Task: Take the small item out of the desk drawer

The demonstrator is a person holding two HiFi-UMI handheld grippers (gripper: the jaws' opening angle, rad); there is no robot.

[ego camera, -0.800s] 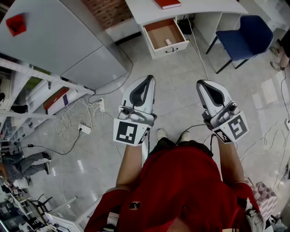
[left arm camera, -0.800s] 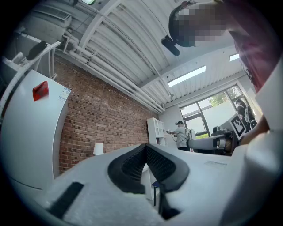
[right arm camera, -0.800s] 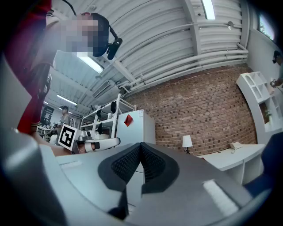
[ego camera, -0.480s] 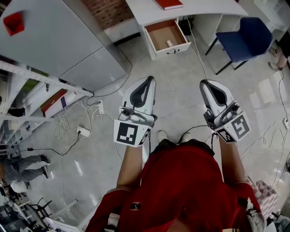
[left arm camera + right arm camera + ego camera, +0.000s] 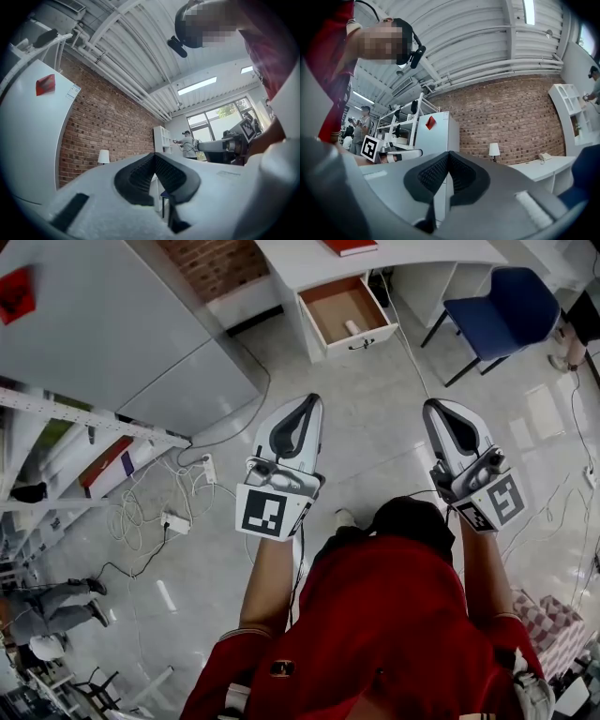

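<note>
We are facing the tabletop [image 5: 403, 251] from well apart; its drawer [image 5: 328, 304] is standing open. The item [image 5: 352, 327] is lying near the drawer front and is looking small, pale and roughly cylindrical. We are judging it light, stiff and liable to roll, so we are advising a grip across its middle. Left gripper [image 5: 308, 400] and right gripper [image 5: 439, 407] are showing fingers clenched, empty.

Small white item [image 5: 352, 327] in open drawer [image 5: 330, 307]

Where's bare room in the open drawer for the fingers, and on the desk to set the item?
Drawer: bare bottom left of and behind the small white item near its front. Desk top: bare right of the red book. Cables crowd the floor at left.
</note>
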